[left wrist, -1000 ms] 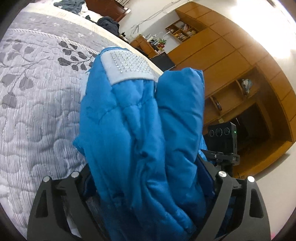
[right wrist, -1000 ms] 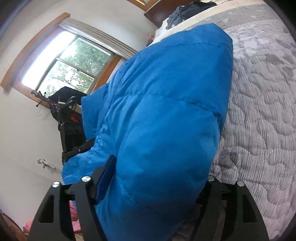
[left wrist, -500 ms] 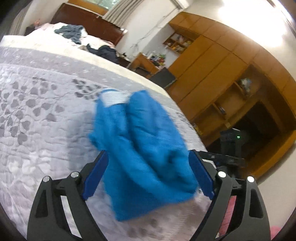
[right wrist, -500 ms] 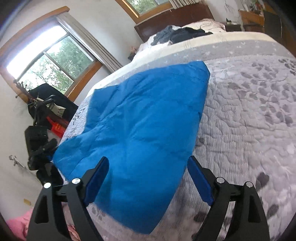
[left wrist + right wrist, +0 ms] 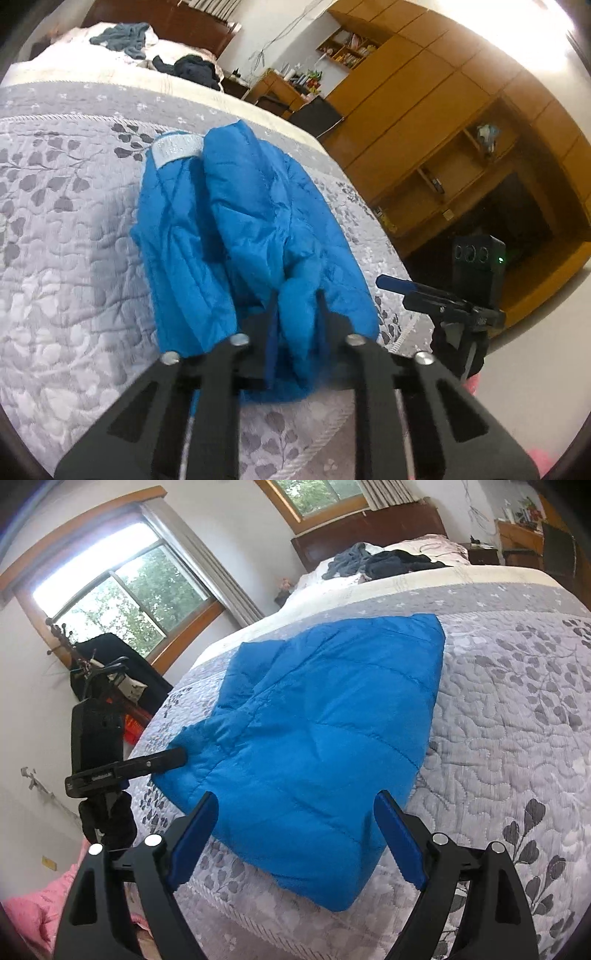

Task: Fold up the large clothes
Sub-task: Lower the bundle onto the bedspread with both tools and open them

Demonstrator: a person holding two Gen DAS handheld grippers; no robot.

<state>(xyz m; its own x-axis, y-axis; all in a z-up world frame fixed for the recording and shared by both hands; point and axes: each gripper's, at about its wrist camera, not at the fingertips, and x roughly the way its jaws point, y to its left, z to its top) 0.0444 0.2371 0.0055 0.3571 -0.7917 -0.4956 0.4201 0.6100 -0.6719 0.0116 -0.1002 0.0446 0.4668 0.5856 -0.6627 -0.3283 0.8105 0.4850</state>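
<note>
Two tools, left tool (image 5: 295, 310) pinching jacket (image 5: 325, 731)

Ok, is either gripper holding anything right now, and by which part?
The left gripper is shut on a bunched fold at the near edge of the blue quilted jacket. The right gripper is open, holding nothing.

The jacket (image 5: 325, 738) lies on the bed (image 5: 517, 738), near its foot edge. The right hand-held gripper (image 5: 295, 838) sits at that edge, its 2 fingers apart on either side of the jacket's near corner without touching it. To its left, the left hand-held gripper (image 5: 295, 325) is closed on a bunched fold of the jacket. Behind the jacket, at the head of the bed, a pile of clothes (image 5: 384, 563) lies before the headboard (image 5: 369, 528). Windows (image 5: 122, 594) stand left of the bed, cabinets (image 5: 443, 122) to its right.
</note>
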